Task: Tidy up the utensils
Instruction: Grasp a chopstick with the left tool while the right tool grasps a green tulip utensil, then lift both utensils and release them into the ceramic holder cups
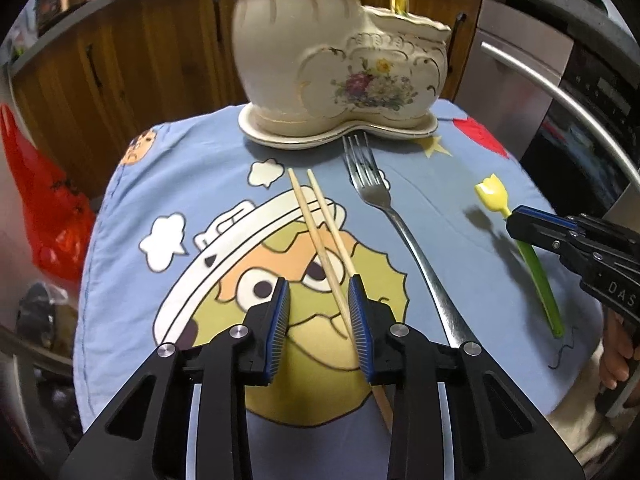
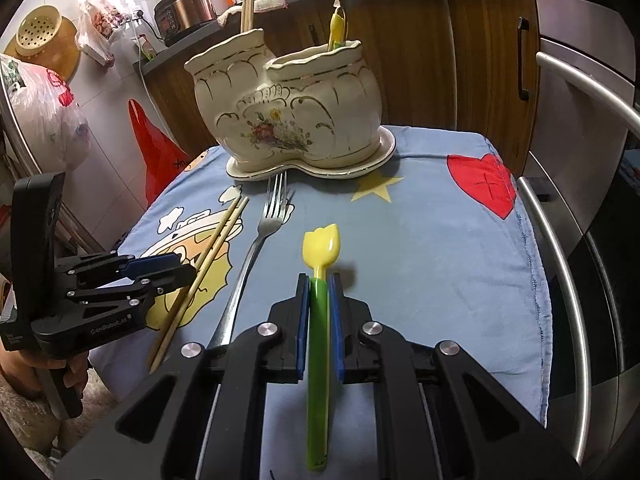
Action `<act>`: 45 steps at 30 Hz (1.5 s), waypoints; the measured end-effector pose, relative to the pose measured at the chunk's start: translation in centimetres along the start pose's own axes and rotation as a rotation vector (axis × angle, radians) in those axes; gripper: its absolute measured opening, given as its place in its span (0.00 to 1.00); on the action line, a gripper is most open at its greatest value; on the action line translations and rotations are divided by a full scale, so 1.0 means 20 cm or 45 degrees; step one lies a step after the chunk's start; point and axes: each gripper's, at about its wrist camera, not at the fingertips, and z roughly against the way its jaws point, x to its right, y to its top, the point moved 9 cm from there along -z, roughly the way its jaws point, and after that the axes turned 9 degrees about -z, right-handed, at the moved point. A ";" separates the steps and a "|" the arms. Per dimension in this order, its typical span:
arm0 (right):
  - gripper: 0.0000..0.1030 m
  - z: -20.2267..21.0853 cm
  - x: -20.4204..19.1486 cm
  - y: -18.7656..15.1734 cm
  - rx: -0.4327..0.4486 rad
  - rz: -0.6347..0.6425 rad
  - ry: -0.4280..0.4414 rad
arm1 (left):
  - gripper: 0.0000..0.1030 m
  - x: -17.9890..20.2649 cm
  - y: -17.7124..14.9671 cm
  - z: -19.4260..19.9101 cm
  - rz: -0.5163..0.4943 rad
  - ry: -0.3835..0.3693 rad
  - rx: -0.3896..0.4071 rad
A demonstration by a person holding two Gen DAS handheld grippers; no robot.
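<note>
Right gripper (image 2: 319,304) clamped on green spoon (image 2: 319,360) handle. Left gripper (image 1: 319,300) narrowed around 2 chopsticks (image 1: 320,236), right pad touching; grip unclear. Fork (image 1: 384,216) between.

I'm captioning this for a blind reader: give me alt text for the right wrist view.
The right gripper clamps a green-handled yellow tulip spoon over a cartoon-print cloth. A fork and chopsticks lie left, before a floral ceramic holder.

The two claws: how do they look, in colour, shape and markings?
Both the left claw and the right claw are black, with angular linkage arms, silver round pivot bolts and ribbed blue pads. White lettering marks their bodies. No cables or sleeves show.
</note>
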 end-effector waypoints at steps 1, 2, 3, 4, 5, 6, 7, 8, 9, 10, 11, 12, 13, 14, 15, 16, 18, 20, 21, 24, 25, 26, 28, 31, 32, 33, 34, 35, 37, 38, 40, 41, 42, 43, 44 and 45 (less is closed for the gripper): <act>0.10 0.00 0.00 0.00 -0.003 -0.002 -0.001 | 0.28 0.01 0.01 -0.01 -0.017 0.020 -0.008; 0.10 0.00 0.00 0.00 -0.004 -0.004 0.001 | 0.18 0.00 0.01 -0.01 -0.028 0.037 -0.013; 0.10 0.00 0.00 0.00 0.000 -0.001 0.002 | 0.13 0.00 0.01 -0.01 -0.039 0.043 -0.019; 0.10 0.01 0.00 0.00 0.005 0.005 0.001 | 0.07 -0.01 0.00 -0.01 -0.043 0.043 -0.022; 0.10 0.02 0.00 0.00 0.008 0.006 0.000 | 0.05 -0.02 -0.01 0.00 -0.043 0.031 -0.022; 0.10 0.02 0.00 0.00 0.008 0.003 0.000 | 0.05 -0.03 -0.02 0.01 -0.040 0.010 -0.022; 0.10 0.02 0.00 0.00 0.008 0.000 0.000 | 0.05 -0.04 -0.03 0.02 -0.035 -0.012 -0.024; 0.10 0.02 0.01 0.00 0.009 -0.002 -0.003 | 0.05 -0.05 -0.05 0.03 -0.036 -0.024 -0.026; 0.10 0.02 0.01 0.00 0.009 -0.003 -0.003 | 0.05 -0.06 -0.07 0.04 -0.037 -0.035 -0.028; 0.10 0.02 0.01 0.00 0.008 -0.003 -0.003 | 0.05 -0.07 -0.09 0.06 -0.038 -0.047 -0.034; 0.10 0.02 0.01 0.01 0.005 0.001 -0.003 | 0.05 -0.07 -0.11 0.07 -0.054 -0.048 -0.040; 0.10 0.02 0.01 0.01 0.000 0.007 -0.006 | 0.05 -0.08 -0.13 0.08 -0.086 -0.043 -0.051; 0.10 0.02 0.01 0.00 -0.012 0.015 -0.008 | 0.05 -0.08 -0.16 0.10 -0.117 -0.044 -0.068; 0.10 0.01 0.01 0.00 -0.026 0.021 -0.011 | 0.05 -0.08 -0.17 0.11 -0.129 -0.050 -0.081; 0.10 0.00 0.02 0.00 -0.034 0.025 -0.016 | 0.05 -0.09 -0.18 0.13 -0.130 -0.059 -0.089; 0.10 -0.01 0.02 0.00 -0.046 0.030 -0.024 | 0.05 -0.10 -0.18 0.13 -0.128 -0.062 -0.086; 0.10 -0.03 0.02 -0.02 -0.092 0.049 -0.037 | 0.09 -0.11 -0.16 0.13 -0.118 -0.060 -0.080; 0.12 -0.05 0.02 -0.03 -0.133 0.088 -0.068 | 0.13 -0.09 -0.14 0.10 -0.117 -0.064 -0.088; 0.13 -0.05 0.01 -0.04 -0.135 0.107 -0.075 | 0.14 -0.07 -0.12 0.09 -0.132 -0.061 -0.090; 0.25 -0.06 0.03 -0.05 -0.164 0.106 -0.092 | 0.15 -0.05 -0.09 0.05 -0.131 -0.054 -0.090; 0.26 -0.06 0.04 -0.06 -0.174 0.102 -0.087 | 0.15 -0.05 -0.07 0.04 -0.136 -0.040 -0.089; 0.26 -0.06 0.03 -0.06 -0.179 0.114 -0.086 | 0.15 -0.05 -0.06 0.04 -0.139 -0.033 -0.089; 0.26 -0.07 0.03 -0.07 -0.189 0.150 -0.098 | 0.15 -0.05 -0.05 0.02 -0.149 -0.025 -0.087; 0.19 -0.08 0.01 -0.07 -0.203 0.203 -0.104 | 0.13 -0.06 -0.03 0.01 -0.151 -0.016 -0.080; 0.10 -0.08 0.01 -0.07 -0.199 0.217 -0.113 | 0.08 -0.06 -0.03 0.00 -0.154 -0.006 -0.073; 0.10 -0.09 0.01 -0.06 -0.196 0.211 -0.104 | 0.06 -0.06 -0.02 0.00 -0.162 0.004 -0.064; 0.10 -0.09 0.00 -0.06 -0.194 0.203 -0.086 | 0.05 -0.07 -0.02 0.00 -0.163 0.004 -0.056; 0.09 -0.08 0.00 -0.06 -0.188 0.202 -0.080 | 0.05 -0.07 -0.03 0.00 -0.155 -0.007 -0.046; 0.09 -0.07 -0.01 -0.05 -0.150 0.199 -0.063 | 0.05 -0.09 -0.03 0.02 -0.145 -0.014 -0.021; 0.09 -0.05 -0.01 -0.03 -0.127 0.183 -0.040 | 0.05 -0.09 -0.03 0.03 -0.141 -0.016 -0.004; 0.09 -0.01 -0.02 0.01 -0.088 0.154 0.008 | 0.05 -0.09 -0.02 0.07 -0.130 -0.048 0.048; 0.09 0.02 -0.03 0.04 -0.053 0.144 0.031 | 0.05 -0.09 -0.01 0.11 -0.127 -0.071 0.098; 0.09 0.05 -0.04 0.08 -0.003 0.143 0.052 | 0.05 -0.09 0.00 0.15 -0.128 -0.082 0.140; 0.09 0.09 -0.05 0.13 0.051 0.141 0.069 | 0.05 -0.09 0.02 0.20 -0.126 -0.092 0.198; 0.09 0.11 -0.06 0.16 0.084 0.135 0.080 | 0.05 -0.10 0.04 0.23 -0.120 -0.095 0.233; 0.09 0.13 -0.07 0.22 0.124 0.116 0.107 | 0.05 -0.11 0.08 0.27 -0.108 -0.096 0.278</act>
